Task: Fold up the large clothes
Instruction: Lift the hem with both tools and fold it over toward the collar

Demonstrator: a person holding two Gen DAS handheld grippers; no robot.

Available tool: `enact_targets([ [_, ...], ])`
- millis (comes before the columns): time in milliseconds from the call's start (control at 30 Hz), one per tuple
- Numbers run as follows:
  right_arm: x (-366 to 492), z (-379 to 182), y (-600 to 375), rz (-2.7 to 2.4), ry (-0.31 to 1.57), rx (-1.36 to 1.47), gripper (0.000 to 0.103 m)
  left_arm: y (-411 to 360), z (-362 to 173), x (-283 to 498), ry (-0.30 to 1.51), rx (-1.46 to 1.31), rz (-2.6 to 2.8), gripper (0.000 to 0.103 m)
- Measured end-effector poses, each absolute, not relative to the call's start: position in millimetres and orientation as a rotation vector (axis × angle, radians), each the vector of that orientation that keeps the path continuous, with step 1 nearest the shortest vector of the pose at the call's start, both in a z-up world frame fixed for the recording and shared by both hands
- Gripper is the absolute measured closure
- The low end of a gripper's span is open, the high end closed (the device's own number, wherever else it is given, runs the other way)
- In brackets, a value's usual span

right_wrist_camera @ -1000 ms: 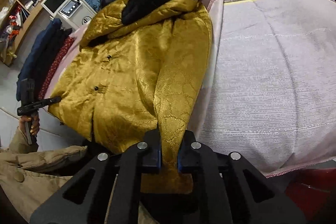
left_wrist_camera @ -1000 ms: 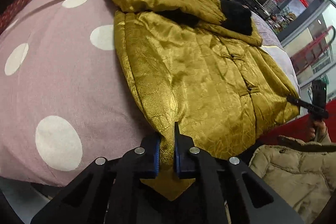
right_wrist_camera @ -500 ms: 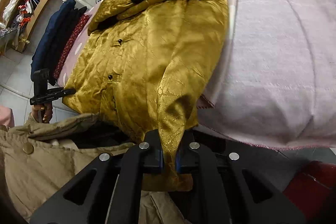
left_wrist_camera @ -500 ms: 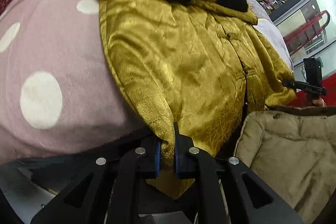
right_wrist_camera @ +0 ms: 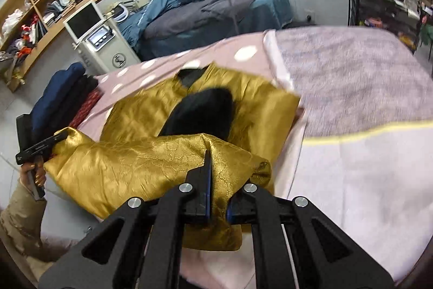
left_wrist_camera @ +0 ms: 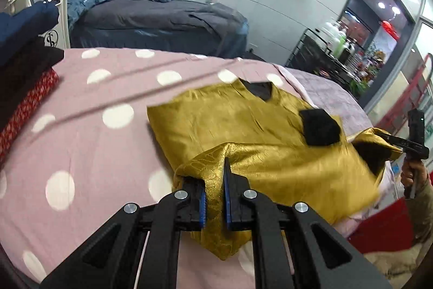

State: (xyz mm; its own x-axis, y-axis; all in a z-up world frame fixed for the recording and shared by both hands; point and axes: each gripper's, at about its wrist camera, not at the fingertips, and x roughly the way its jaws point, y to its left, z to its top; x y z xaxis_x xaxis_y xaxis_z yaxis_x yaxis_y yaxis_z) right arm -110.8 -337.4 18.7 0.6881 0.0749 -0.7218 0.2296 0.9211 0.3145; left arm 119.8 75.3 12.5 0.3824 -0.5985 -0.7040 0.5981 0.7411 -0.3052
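Left wrist view: left gripper [left_wrist_camera: 215, 198] and right gripper [right_wrist_camera: 217, 198] each pinch the gold jacket's [left_wrist_camera: 243, 132] hem above the polka-dot bed [left_wrist_camera: 81, 126]. Slippery satin could slide free, spoiling the fold.

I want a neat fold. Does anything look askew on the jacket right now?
Mostly tidy: both grippers hold the jacket hem, raised above the body. One oddity: a black furry piece lies on top and may get folded inside.

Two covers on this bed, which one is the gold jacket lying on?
The pink polka-dot blanket, marked by its white dots. The gold jacket lies on it; the plain lilac quilt lies beside it, on the right.
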Motion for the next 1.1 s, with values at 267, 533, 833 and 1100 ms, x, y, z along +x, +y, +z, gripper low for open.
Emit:
enact_targets([
  [267, -12.6, 16.0, -382.7, -0.158, 0.819, 0.482, 0.095, 0.6, 13.9, 212.8, 0.935, 0.032, -0.641, 0.094],
  [533, 45.6, -20.2, -436.0, -0.225, 0.856, 0.65, 0.095, -44.2, -14.8, 278.0, 1.016, -0.034, -0.541, 0.093],
  [833, 83.0, -75.4, -459.3, -0.285, 0.923, 0.764, 0.095, -7.8, -74.7, 312.7, 1.189, -0.423, -0.522, 0.083],
  [1100, 99.2, -102.5, -475.6, -0.33, 0.924, 0.895, 0.095, 102.7, -18.5, 299.7, 0.966, -0.645, -0.475, 0.011],
])
